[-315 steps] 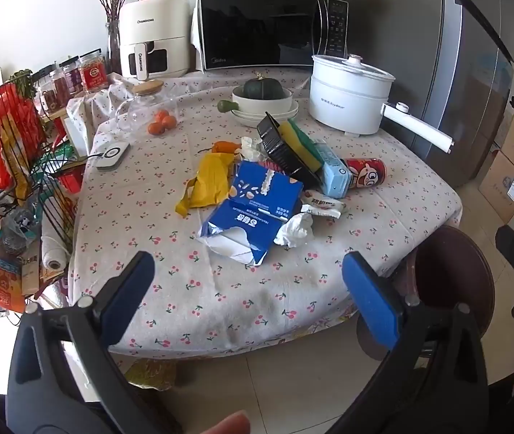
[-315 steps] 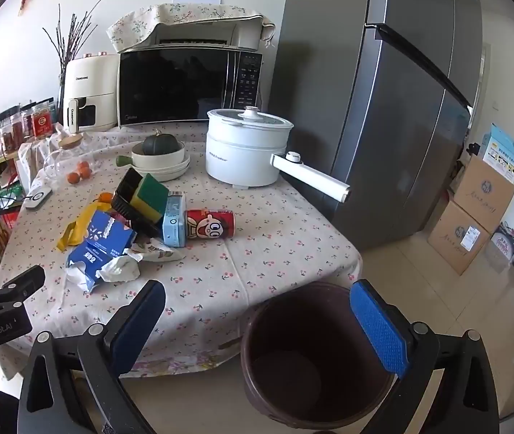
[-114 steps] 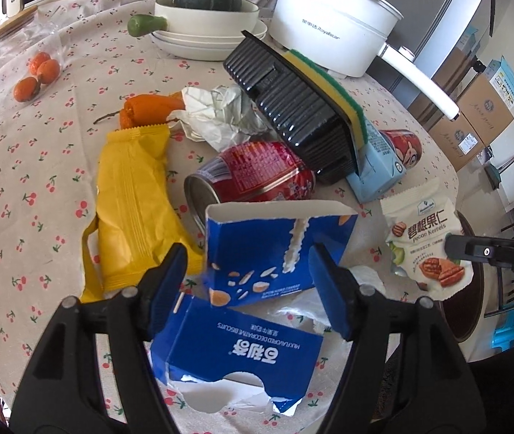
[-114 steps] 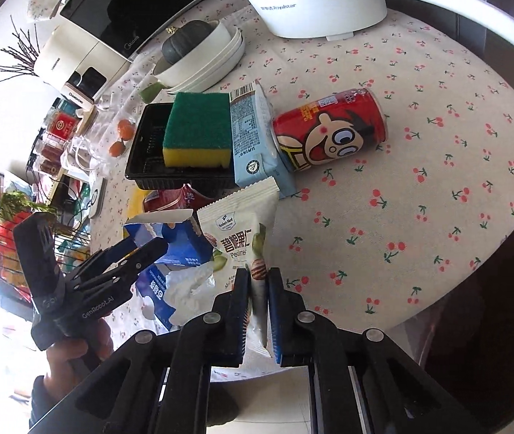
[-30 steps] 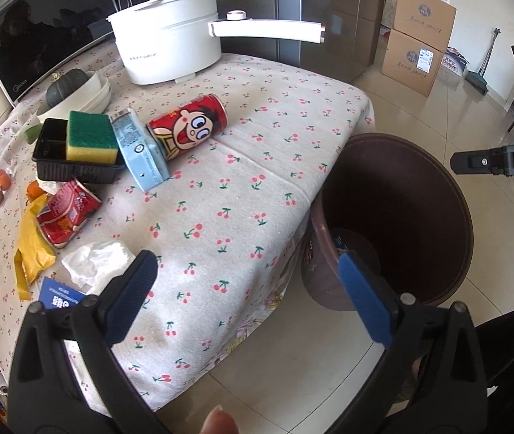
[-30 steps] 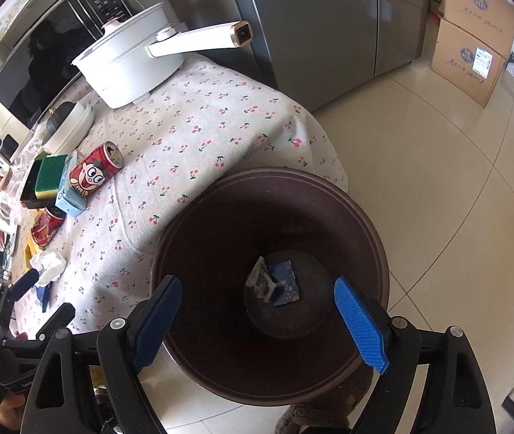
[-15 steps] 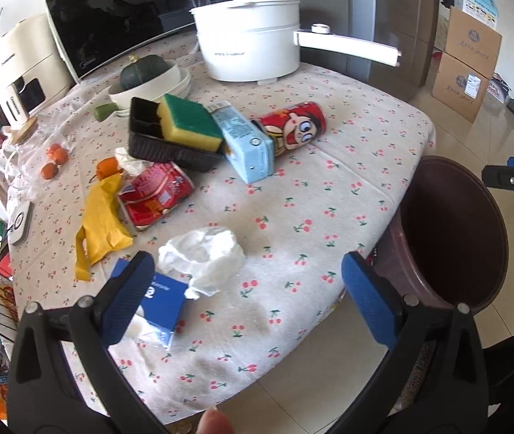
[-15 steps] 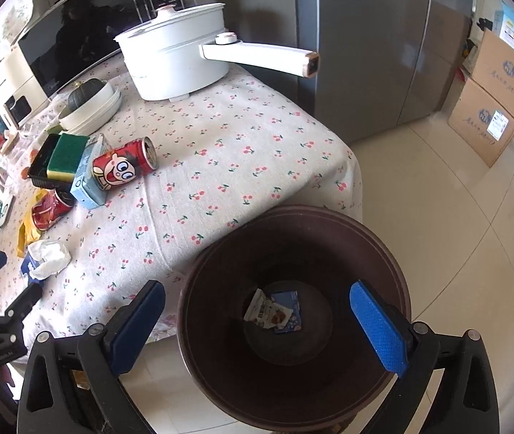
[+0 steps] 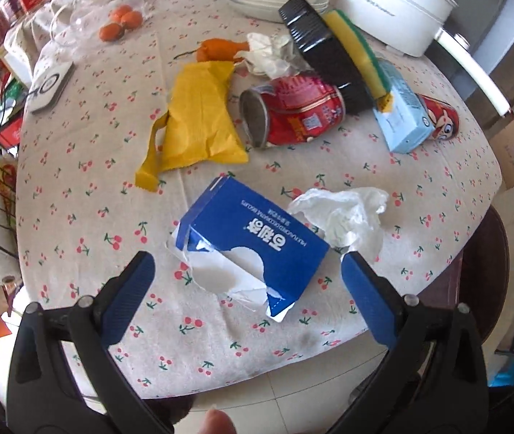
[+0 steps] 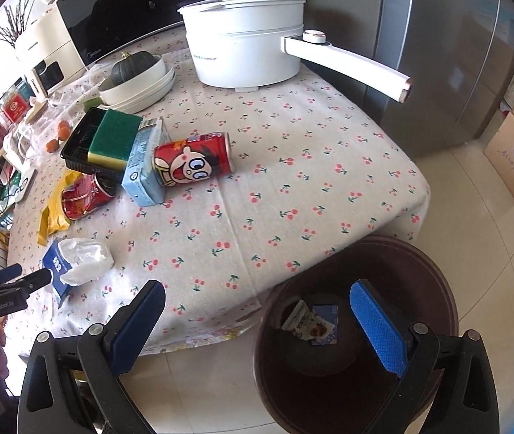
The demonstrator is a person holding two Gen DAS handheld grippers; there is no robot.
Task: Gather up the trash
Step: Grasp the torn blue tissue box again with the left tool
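Closer now, the left tool [image 9: 244,278] hangs released, straddling the torn blue box [image 9: 253,238] ahead; the right tool [image 10: 257,311], also released, waits above the bin [image 10: 437,289] for drops.

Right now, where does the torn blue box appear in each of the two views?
Left wrist: torn blue box lies low in the centre, just ahead of the open left gripper.
Right wrist: torn blue box at far left, near the table edge.
Shared landmark: crumpled white tissue touching it.
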